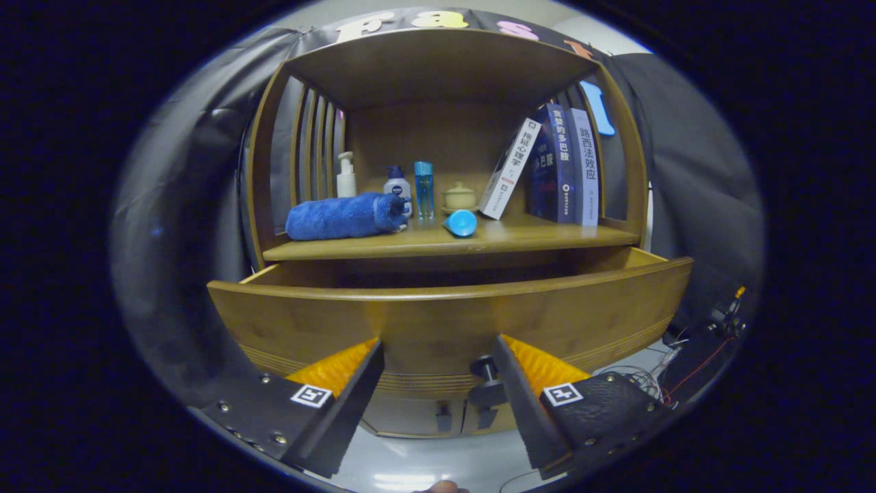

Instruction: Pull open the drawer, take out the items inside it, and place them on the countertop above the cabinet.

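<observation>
Judging by how things lie, the first step is done: the drawer (445, 322) stands pulled well out from under the worktop (547, 236), its front panel close ahead of the gripper (438, 363). The gripper's fingers are spread wide and hold nothing; the drawer's dark knob (487, 370) sits just beside the inner edge of the right finger, touched by neither so far as I can tell.

From this low angle the drawer's front hides its inside, so I cannot tell what still lies in it, if anything. On the worktop a rolled blue towel (345, 216) lies at the left, and a small blue cup (462, 222) lies on its side near the front edge; either may have come out of the drawer, but nothing here proves it. Behind them stand a pump bottle (346, 177), a white bottle (397, 183), a tall blue bottle (423, 190) and a lidded jar (459, 196), with books (554, 168) leaning at the right.

What is left, I judge, is to lift the gripper over the drawer's front, check the inside, and move anything found there up onto the worktop.
</observation>
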A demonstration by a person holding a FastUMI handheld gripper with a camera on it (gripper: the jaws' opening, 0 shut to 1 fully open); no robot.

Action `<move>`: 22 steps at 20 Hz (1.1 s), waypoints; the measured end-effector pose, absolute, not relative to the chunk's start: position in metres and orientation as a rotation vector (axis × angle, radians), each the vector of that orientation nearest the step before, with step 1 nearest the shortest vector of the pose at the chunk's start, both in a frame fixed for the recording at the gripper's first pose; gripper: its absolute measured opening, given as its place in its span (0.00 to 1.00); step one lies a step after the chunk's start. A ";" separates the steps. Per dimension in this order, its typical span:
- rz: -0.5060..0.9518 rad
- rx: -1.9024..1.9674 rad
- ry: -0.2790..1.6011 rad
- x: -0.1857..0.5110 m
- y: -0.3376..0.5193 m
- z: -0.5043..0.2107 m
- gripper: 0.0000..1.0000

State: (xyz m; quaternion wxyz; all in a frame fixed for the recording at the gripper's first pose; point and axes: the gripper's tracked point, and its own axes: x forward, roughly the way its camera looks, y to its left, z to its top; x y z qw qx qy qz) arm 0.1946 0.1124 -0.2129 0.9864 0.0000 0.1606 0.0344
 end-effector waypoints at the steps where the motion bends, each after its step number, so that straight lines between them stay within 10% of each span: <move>1: 0.070 0.001 0.323 0.198 0.113 -0.214 0.96; 22: 0.071 0.060 0.270 0.272 0.120 -0.220 0.97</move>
